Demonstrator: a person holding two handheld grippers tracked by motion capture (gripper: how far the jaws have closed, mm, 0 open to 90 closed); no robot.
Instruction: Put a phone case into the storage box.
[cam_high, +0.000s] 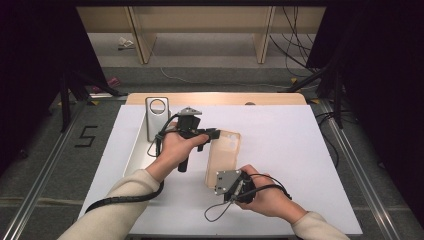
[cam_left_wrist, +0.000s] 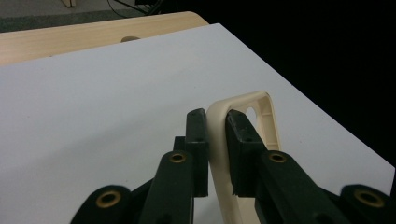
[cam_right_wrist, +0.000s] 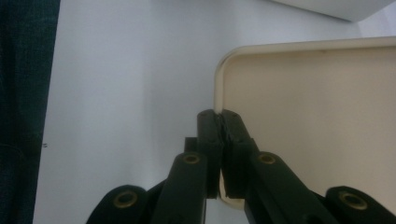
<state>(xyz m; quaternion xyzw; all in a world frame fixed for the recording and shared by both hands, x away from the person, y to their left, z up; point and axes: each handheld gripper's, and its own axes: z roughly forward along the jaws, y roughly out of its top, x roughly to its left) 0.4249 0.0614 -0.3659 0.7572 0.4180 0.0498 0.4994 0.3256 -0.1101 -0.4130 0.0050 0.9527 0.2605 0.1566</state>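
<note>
case (cam_high: 223, 156) walls look thin and bendy, so you keep light grips on its rim: left hand-held gripper (cam_left_wrist: 215, 122) clamps the far edge, right hand-held gripper (cam_right_wrist: 219, 122) the near, over the counter (cam_high: 280, 150).

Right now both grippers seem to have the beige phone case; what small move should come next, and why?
Probably lift the beige case slightly off the white table and carry it toward the grey phone at the left. The left gripper is clamped on the case's wall at one end, the right gripper pinches the rim at the other, so both ends look secured.
</note>
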